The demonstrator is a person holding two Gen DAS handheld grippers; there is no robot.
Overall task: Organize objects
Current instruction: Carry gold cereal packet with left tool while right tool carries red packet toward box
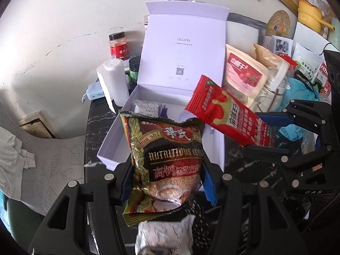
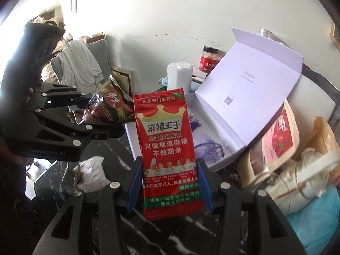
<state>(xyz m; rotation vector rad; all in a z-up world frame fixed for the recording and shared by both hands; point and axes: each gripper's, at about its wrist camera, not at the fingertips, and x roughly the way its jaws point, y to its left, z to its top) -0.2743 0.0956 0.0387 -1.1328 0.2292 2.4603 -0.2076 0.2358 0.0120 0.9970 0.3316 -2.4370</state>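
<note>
Along the table's left edge: a white paper roll [image 1: 113,80] standing upright, soft and cylindrical, with a red-labelled spice jar [image 1: 118,45] and a dark green jar [image 1: 134,69] behind it, parked near the wall, probably out of the working area.

Next, left tongs [image 1: 166,186] clenched on the cereal sachet [image 1: 167,159], blue pads pressing its two side edges. Glossy crinkled foil, dark brown and gold, top seam torn ragged; held upright and raised off the table, probably so it can drop flat into the box. Beneath it, a silvery white crumpled packet [image 1: 167,235] lying on the black veined marble table [image 1: 95,127], near the front edge.

Centre, toward the table's back edge: white gift box [image 1: 119,140], rigid card, hinged lid propped open against the wall, tray mostly bare apart from small white sachets [image 1: 146,109] and a purple tassel at the far end. Likely the destination.

Right of that, right tongs [image 2: 169,182] gripping the red spicy-strip packet [image 2: 167,148] by its long edges, smooth flat plastic film, poised over the box's right side.

Far right edge: a heap of pouches, a pink-red stand-up bag [image 1: 242,72] among them, yet to be sorted.
</note>
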